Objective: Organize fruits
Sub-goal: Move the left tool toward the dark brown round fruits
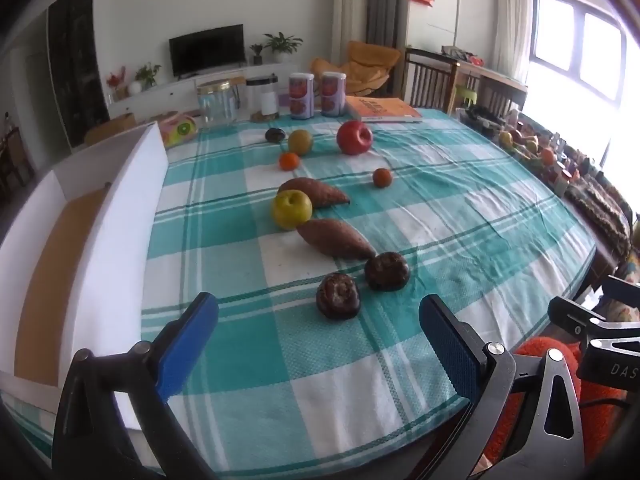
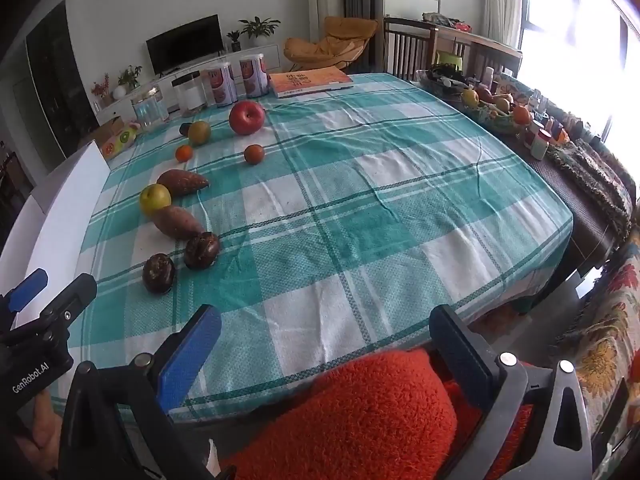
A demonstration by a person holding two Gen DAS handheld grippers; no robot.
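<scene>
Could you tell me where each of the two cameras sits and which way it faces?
Left wrist: on the left gripper, tilted down over the table's near left, facing the white box and fruit; its open blue fingers show, plus the right gripper.
Right wrist: on the right gripper, over the near edge, facing across the checked cloth; open fingers, orange sleeve, left gripper.
Shared: red apple, yellow apple.

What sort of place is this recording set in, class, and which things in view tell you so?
Most likely a home's living and dining room. A television stands on a low cabinet beside potted plants, an orange lounge chair sits in the corner, and a checked tablecloth covers the table.
</scene>
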